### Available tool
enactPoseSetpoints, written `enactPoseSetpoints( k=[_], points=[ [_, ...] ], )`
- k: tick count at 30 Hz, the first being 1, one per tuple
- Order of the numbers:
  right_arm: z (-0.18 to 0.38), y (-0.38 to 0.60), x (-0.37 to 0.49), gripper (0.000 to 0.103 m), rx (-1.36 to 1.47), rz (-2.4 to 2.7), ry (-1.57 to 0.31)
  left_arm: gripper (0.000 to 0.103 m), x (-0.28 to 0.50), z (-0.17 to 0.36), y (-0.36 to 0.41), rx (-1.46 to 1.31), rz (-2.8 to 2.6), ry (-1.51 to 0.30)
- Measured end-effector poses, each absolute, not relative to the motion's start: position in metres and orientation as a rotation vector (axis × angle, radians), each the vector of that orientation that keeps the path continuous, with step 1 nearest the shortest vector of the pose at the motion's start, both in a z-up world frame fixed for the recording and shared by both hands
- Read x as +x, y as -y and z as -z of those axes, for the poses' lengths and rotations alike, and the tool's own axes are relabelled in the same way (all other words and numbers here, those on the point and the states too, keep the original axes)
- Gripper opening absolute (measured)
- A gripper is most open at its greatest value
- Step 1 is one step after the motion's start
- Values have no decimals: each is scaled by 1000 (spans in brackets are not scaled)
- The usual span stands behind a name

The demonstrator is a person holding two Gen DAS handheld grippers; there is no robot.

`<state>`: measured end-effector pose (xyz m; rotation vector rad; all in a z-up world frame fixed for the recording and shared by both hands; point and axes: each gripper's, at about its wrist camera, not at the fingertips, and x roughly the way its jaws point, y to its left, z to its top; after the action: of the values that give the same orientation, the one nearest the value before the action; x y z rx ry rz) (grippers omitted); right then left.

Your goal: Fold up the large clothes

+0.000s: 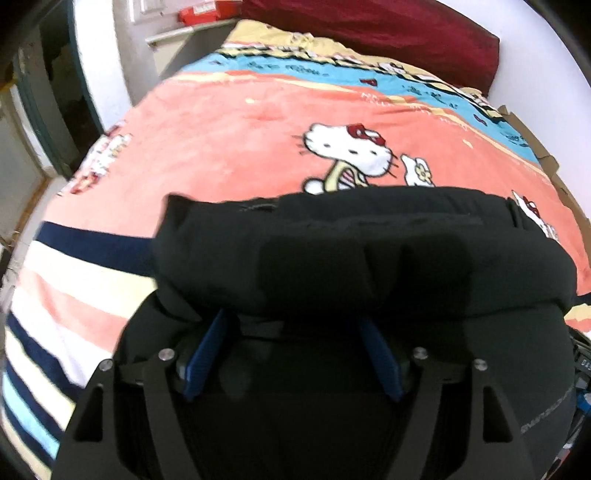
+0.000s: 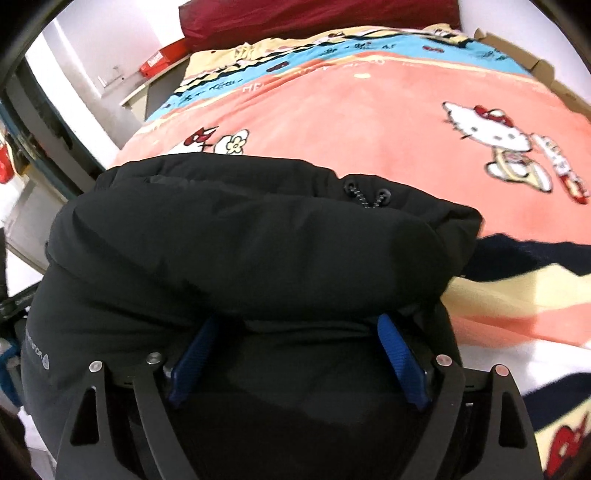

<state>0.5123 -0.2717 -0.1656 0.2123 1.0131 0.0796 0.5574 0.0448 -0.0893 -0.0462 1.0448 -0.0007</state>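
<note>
A puffy black jacket (image 1: 351,251) lies on the bed, its upper part doubled over into a thick roll. My left gripper (image 1: 291,317) reaches under that roll, blue fingers (image 1: 207,354) spread wide, their inner faces bare and the tips hidden by the fabric. In the right wrist view the same jacket (image 2: 240,240) shows a drawcord with two eyelets near its far edge. My right gripper (image 2: 297,319) also stands wide, its blue fingers (image 2: 402,365) tucked under the fold with jacket cloth lying between them.
The bed is covered by a pink cartoon-cat blanket (image 1: 240,147) with striped near end (image 2: 517,295). A maroon pillow (image 1: 388,33) lies at the head. A red box (image 2: 159,61) sits on a shelf to the left. Cardboard (image 1: 535,147) lines the bed's right side.
</note>
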Motion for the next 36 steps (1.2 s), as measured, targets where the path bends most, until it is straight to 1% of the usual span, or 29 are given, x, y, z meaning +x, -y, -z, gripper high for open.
enactPoseSetpoints(
  k=[2, 4, 9, 11, 18, 23, 36],
  points=[
    [153, 269, 501, 85, 181, -49, -993, 73, 539, 73, -41, -18, -31, -971],
    [138, 265, 485, 85, 166, -50, -943, 73, 517, 57, -39, -52, -1, -904],
    [112, 253, 446, 85, 189, -123, -813, 73, 480, 49, -30, -66, 62, -829],
    [114, 248, 436, 85, 207, -141, -786, 73, 473, 54, -26, -52, 72, -819],
    [143, 251, 432, 86, 251, -122, -786, 73, 462, 68, -24, -24, 75, -771],
    [152, 250, 430, 86, 248, -121, -774, 73, 457, 78, -23, -23, 75, -747],
    [161, 250, 424, 87, 245, -125, -757, 73, 452, 83, -19, 4, 64, -725]
  ],
)
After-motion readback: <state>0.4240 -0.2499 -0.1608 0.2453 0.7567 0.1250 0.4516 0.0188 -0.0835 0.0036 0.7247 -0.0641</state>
